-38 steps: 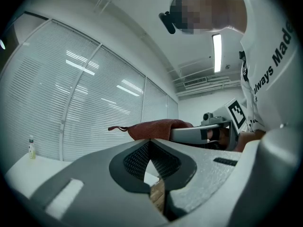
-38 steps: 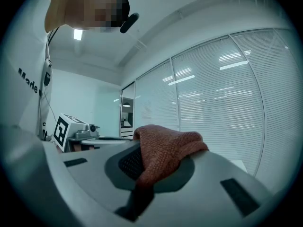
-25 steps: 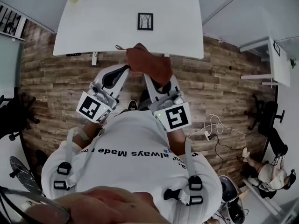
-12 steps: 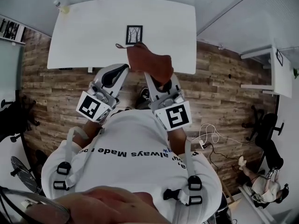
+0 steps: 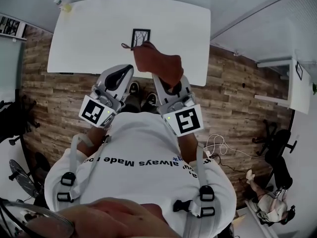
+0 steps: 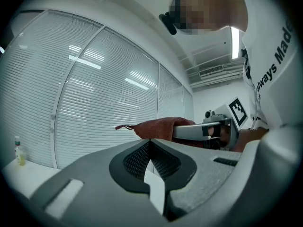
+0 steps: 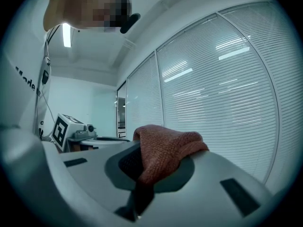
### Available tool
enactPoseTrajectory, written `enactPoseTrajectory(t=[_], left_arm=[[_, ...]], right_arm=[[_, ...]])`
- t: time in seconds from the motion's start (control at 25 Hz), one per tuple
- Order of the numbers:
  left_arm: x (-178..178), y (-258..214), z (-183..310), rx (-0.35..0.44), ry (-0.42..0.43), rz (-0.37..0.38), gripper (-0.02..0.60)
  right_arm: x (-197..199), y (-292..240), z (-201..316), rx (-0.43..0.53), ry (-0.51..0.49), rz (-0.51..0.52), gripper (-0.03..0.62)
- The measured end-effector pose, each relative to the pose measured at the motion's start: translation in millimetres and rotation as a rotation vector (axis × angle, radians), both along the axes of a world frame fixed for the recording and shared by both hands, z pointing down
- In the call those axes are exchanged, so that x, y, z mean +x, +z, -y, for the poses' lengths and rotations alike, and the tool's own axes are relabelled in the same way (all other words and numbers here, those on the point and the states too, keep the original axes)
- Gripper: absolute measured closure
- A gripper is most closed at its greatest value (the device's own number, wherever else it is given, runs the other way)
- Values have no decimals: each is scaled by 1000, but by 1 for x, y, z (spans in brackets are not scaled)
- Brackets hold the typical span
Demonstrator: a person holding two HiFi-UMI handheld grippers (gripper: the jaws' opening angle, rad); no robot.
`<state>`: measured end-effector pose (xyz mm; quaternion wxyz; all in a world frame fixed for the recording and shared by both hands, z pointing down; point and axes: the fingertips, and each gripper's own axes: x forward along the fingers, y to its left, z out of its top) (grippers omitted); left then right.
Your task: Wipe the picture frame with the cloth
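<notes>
Person stood at the white bench (image 5: pixel 94 31), seen from above, one tool in each hand, both held up off the bench at its near edge. Picture frame (image 5: pixel 140 37), small w/ a dark border, lay on the bench at upper centre of the head view, well away from a small bottle (image 5: pixel 61 4) at the upper-left corner.

Right tool (image 5: pixel 160 82) was clenched on the cloth (image 5: pixel 159 66): the right gripper view showed the reddish knit fabric pinched btwn the two jaws and bunched up over them. In the head view the cloth hung lower right of the frame, its top edge overlapping the frame's lower-right corner; couldn't tell if it touched or was above it.

Left tool (image 5: pixel 124 72) sat left of the cloth, jaws pressed together w/ nothing btwn them, per the left gripper view. Both gripper views looked out at white window blinds (image 6: pixel 109 93). Wood-plank floor (image 5: pixel 74 93) showed below the bench.
</notes>
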<state>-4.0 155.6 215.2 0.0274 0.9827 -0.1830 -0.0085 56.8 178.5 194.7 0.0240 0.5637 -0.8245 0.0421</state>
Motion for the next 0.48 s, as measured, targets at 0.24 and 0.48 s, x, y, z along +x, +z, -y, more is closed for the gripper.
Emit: enactPoseTrajectory(t=[0.24,0.48], left_arm=[[-1,2,35,2,-13,6,580],[-6,6,87,-7,-12,4,580]], right_arm=[[-3,3,37,-11,-15,2,574],[-9,8,93,-19,-18,-10,574]])
